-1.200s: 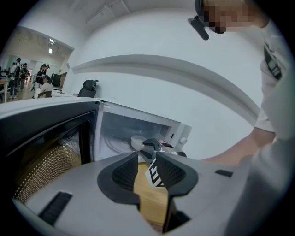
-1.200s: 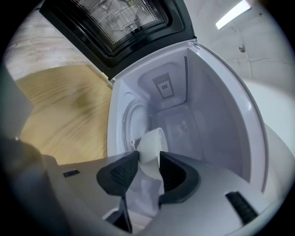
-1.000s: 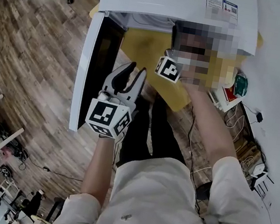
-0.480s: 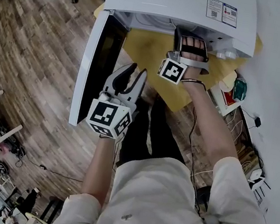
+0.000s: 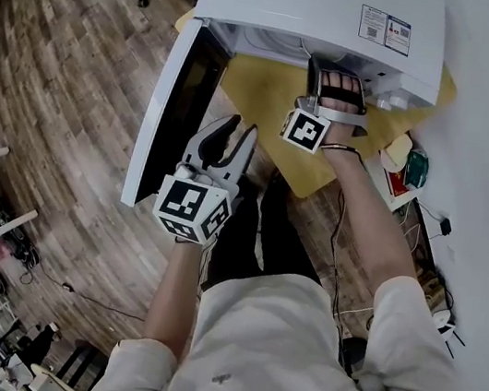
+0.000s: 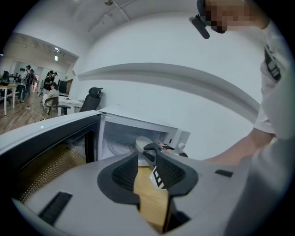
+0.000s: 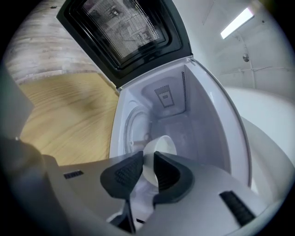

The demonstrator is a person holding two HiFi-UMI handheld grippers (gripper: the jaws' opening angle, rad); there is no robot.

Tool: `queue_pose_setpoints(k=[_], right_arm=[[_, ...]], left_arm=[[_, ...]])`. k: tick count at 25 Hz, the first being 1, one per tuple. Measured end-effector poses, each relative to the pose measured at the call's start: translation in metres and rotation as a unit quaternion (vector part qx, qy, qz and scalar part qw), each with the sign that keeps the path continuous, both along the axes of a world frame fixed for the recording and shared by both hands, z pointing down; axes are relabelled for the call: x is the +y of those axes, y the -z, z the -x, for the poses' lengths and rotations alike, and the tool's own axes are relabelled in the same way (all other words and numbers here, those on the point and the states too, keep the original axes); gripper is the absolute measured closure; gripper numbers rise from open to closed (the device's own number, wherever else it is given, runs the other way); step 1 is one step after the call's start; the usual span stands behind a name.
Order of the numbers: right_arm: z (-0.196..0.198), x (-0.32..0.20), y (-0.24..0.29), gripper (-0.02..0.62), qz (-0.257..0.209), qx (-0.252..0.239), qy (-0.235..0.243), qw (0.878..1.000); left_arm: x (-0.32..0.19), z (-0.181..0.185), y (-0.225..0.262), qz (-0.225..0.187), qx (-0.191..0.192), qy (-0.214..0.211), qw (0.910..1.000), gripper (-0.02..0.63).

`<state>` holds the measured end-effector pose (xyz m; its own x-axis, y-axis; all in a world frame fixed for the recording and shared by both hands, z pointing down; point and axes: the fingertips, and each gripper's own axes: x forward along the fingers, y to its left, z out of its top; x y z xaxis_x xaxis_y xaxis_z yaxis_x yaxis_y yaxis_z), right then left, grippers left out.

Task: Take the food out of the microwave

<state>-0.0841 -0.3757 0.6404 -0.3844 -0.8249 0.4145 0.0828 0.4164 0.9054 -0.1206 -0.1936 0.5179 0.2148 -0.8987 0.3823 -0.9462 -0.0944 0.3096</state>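
Microwave (image 5: 297, 3), white and boxy, on a yellow wooden table (image 5: 263, 90), its dark-windowed door (image 5: 161, 110) swung open leftward. Inside, a smooth round white bowl (image 7: 161, 150). Right gripper (image 7: 147, 159) reaches in, jaws just closing, clamped on the bowl's near rim. Left gripper (image 5: 241, 127) hovers nearer, jaws apart, empty.

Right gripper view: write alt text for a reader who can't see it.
The right gripper reaches into the open microwave; its fingers have just been closing on the rim of a white bowl, now between them. The door shows at the top, a wooden table at left.
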Motion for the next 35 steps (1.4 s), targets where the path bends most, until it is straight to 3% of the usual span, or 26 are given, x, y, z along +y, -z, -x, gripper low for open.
queue_pose_setpoints(k=[20, 27, 35], right_arm=[[-0.016, 0.059, 0.034, 0.528, 0.038, -0.007, 0.05, 0.998], [-0.03, 0.09, 0.041, 0.531, 0.056, -0.001, 0.041, 0.998], [-0.042, 0.131, 0.086, 0.532, 0.059, -0.012, 0.026, 0.998]], left_arm=[[0.011, -0.017, 0.022, -0.003, -0.016, -0.009, 0.9998, 0.489], [0.024, -0.017, 0.031, -0.009, -0.023, -0.028, 0.9993, 0.489], [0.048, -0.021, 0.044, -0.017, -0.022, -0.061, 0.9978, 0.489]])
